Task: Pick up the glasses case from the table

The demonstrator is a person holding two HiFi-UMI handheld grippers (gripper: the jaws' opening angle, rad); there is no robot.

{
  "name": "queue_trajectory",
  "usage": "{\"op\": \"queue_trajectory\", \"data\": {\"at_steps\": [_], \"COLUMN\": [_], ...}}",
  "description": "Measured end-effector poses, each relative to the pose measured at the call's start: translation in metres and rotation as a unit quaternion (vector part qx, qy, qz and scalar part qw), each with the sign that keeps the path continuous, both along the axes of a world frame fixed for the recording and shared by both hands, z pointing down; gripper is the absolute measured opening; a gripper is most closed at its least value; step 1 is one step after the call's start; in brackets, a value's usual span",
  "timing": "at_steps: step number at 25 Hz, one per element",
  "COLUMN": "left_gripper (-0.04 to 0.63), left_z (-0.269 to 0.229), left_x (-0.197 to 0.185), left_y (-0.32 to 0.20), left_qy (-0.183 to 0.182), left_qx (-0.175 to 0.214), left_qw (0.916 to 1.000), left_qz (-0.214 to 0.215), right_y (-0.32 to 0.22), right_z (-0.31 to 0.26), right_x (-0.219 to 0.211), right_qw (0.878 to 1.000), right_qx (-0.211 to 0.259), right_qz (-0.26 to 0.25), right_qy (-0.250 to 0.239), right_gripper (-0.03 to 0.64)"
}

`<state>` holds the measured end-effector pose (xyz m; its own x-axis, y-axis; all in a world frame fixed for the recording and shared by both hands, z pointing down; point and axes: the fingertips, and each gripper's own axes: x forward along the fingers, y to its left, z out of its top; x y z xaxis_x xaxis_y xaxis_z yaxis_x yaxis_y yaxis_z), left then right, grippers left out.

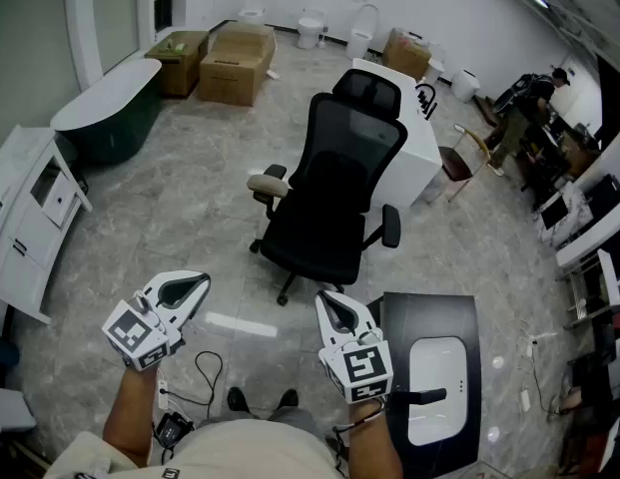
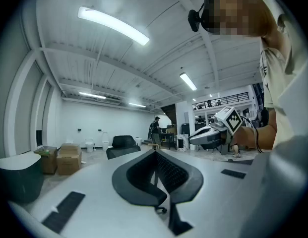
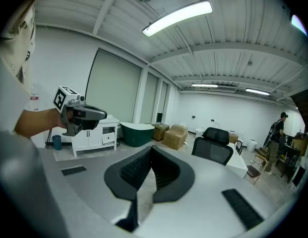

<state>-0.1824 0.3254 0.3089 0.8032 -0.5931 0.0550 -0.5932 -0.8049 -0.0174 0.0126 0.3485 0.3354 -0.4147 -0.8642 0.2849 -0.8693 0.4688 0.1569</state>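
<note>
Finding the glasses case comes first: it shows in no view, so I judge that searching for it is the step in hand. At the far left stand a white cabinet (image 1: 35,208) and a green bathtub (image 1: 105,108), well apart from the person, with open floor (image 1: 190,198) beyond. The left hand-held gripper (image 1: 198,283) is level, its jaws pressed together on nothing. An office chair (image 1: 334,198) blocks the way straight ahead. The right hand-held gripper (image 1: 325,299) dips slightly and is likewise closed and empty. Both need opening before any reach. Just to its right, the corner of a dark sink unit (image 1: 467,312) crowds that arm's swing, perhaps less than this steep view suggests.
</note>
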Motion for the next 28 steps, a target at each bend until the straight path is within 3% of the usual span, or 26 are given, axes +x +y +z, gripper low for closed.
{"op": "queue_trajectory", "data": {"at_steps": [14,19,28], "left_gripper": [0.014,0.014,0.015], "left_z": [0.009,0.013,0.022], "left_x": [-0.021,-0.026,-0.027], "left_y": [-0.006,-0.017,-0.050], "left_qy": [0.004,0.010,0.003], "left_qx": [-0.006,-0.008,-0.018], "left_qw": [0.9999,0.9998,0.9997], "left_qz": [0.012,0.015,-0.013], "right_y": [-0.008,-0.018,-0.069], "right_z": [0.010,0.009,0.022], "right_x": [-0.022,-0.032,-0.032], "right_qw": [1.000,1.000,0.999], "right_qx": [-0.008,0.003,-0.004], "right_qz": [0.005,0.001,-0.027], "right_qy": [-0.001,-0.028,-0.037], "right_gripper": [0.021,0.025,0.026]}}
